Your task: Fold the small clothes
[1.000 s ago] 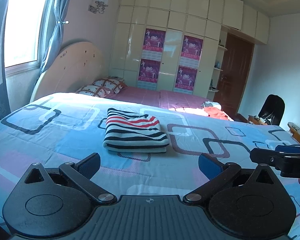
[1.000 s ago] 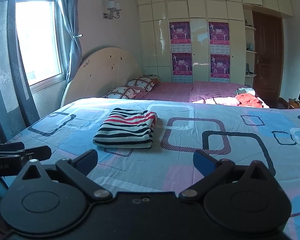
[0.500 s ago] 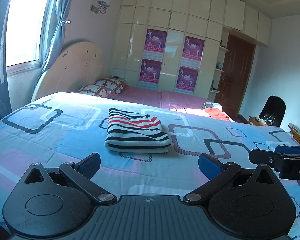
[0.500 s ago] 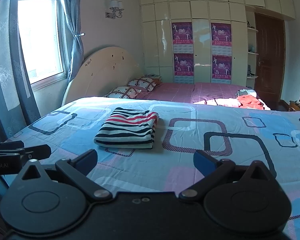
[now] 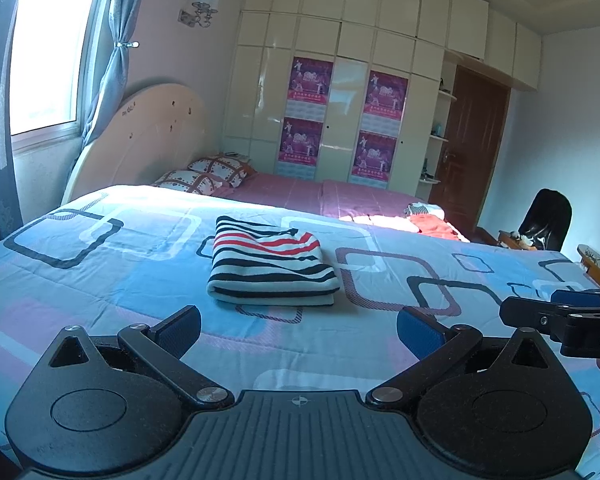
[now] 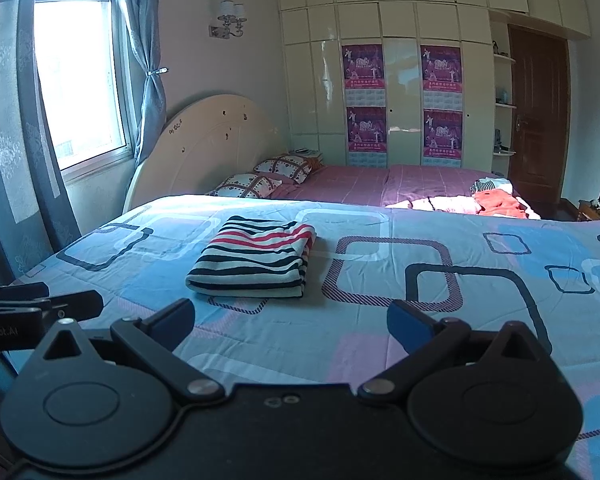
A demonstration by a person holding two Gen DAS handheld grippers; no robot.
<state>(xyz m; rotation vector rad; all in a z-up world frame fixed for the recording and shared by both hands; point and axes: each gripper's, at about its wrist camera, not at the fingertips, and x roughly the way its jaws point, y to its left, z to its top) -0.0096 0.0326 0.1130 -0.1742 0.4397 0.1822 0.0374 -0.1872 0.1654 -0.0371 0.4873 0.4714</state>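
Note:
A striped garment [image 5: 270, 266] in white, black and red lies folded into a neat rectangle on the blue patterned bedspread [image 5: 100, 280]. It also shows in the right wrist view as the striped garment [image 6: 254, 258]. My left gripper [image 5: 298, 330] hovers open short of it, nothing between its blue pads. My right gripper [image 6: 290, 326] is likewise open and empty, held back from the cloth. Each gripper appears at the edge of the other's view: the right gripper [image 5: 560, 316] and the left gripper [image 6: 40, 308].
A second bed with a pink cover [image 6: 380, 184] holds two checked pillows [image 6: 268, 174] and an orange cloth heap [image 6: 498, 202]. Behind stand a wardrobe [image 6: 400, 80], a brown door [image 6: 538, 116] and a black chair [image 5: 546, 220]. A curtained window [image 6: 76, 80] is on the left.
Both grippers have drifted slightly, so the folded garment sits a little further right in each view. The jaws stay open and the garment has not moved.

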